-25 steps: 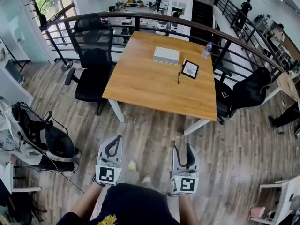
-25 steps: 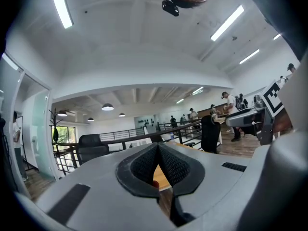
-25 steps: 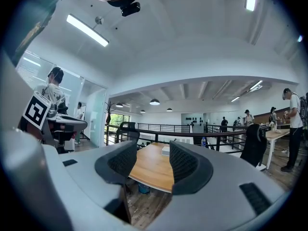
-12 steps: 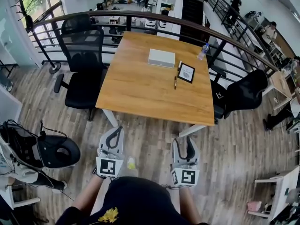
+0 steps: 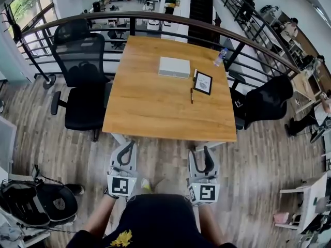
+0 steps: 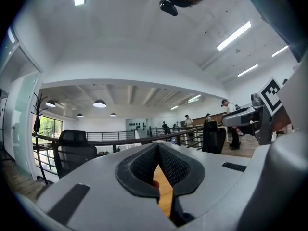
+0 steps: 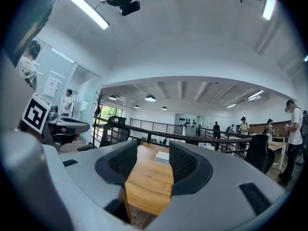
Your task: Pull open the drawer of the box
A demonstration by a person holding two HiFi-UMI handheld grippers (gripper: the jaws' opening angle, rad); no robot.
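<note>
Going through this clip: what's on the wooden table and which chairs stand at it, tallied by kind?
White box: 1
Black-framed card: 1
Pen: 1
Bottle, at the table's far right edge: 1
Black office chairs: 2
Total: 6

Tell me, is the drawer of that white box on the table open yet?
Looks shut: the white box on the table shows a plain outline, nothing pulled out.

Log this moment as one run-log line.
stage: pre-contact | left hand-held gripper: shut, empty | right hand-held gripper: open, empty | box: on table, untouched | both grippers short of table edge
</note>
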